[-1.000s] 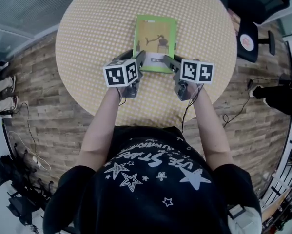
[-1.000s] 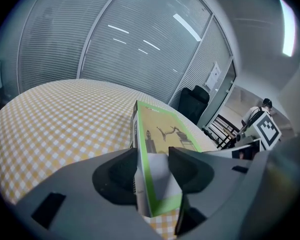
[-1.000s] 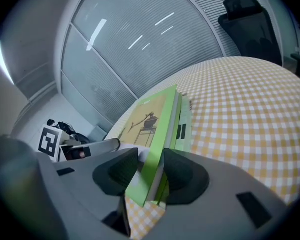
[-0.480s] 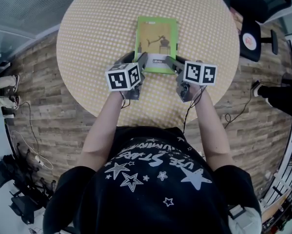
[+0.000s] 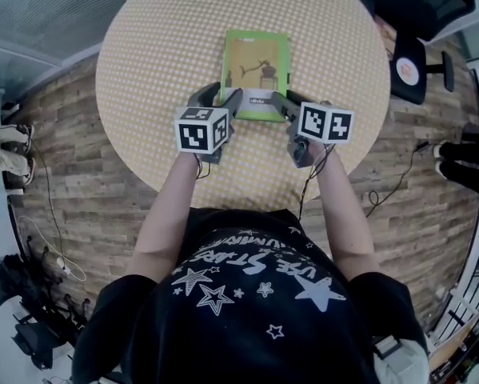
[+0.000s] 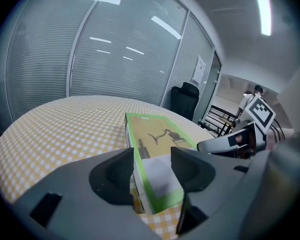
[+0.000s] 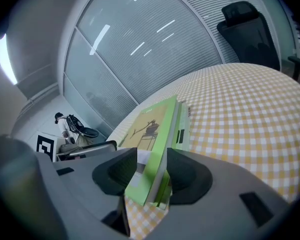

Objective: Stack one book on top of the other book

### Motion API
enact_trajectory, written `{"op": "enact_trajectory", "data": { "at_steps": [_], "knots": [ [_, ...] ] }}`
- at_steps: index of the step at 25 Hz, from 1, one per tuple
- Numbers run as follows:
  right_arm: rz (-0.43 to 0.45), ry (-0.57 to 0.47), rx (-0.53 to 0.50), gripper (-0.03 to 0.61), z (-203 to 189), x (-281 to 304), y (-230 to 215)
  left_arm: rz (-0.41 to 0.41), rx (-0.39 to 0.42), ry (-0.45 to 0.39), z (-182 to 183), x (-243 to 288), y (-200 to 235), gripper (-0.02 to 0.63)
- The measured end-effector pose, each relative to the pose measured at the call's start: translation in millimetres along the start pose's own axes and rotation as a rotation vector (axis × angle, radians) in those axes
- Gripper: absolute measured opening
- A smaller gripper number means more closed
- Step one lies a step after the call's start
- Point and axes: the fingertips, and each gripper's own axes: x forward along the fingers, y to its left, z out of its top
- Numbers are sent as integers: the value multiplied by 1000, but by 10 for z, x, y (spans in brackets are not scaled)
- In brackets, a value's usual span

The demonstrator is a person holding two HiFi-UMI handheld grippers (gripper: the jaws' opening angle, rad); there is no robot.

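While the left tongs (image 6: pixel 152 173) are spreading open astride the near left corner of the green book (image 5: pixel 257 69), the right tongs (image 7: pixel 151 173) clamp its near right corner. The book lies centre frame on the checked round table (image 5: pixel 159 46). Only the right gripper view reveals a second book (image 7: pixel 182 131) beneath.

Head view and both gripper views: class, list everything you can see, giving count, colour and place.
books: two, top cover green, stacked mid-table
table: one, round, yellow-and-white check, in front of the person
office chair: one, black, beyond the table
floor: brown wood pattern, around the table
left gripper: one, grey, jaws opening, books' near left corner between them
right gripper: one, grey, closed on the books' near right corner
person's arms: two, bare, reaching to the grippers
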Motion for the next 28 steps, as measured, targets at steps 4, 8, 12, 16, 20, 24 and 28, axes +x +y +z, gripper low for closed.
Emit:
{"op": "enact_trajectory", "data": {
  "at_steps": [4, 8, 12, 16, 20, 24, 28],
  "knots": [
    [-45, -67, -26, 176, 124, -160, -20, -2, 65, -44, 97, -175, -115, 222],
    [-66, -177, -54, 175, 279, -358, -6, -19, 136, -126, 280, -350, -244, 222],
    [-37, -284, -96, 175, 354, -589, 250, -46, 175, -207, 386, -589, -366, 222],
    [-35, -341, -160, 159, 306, -792, 595, -90, 205, -248, 400, -827, -464, 209],
    [-31, -389, -130, 96, 136, -946, 885, -129, 210, -283, 371, -1148, -543, 142],
    [-42, -412, -130, 67, -73, -1061, 1092, -161, 216, -287, 228, -1400, -592, 78],
    [-40, -430, -141, 51, -277, -1096, 1262, -199, 176, -294, 86, -1561, -541, 33]
  ]
}}
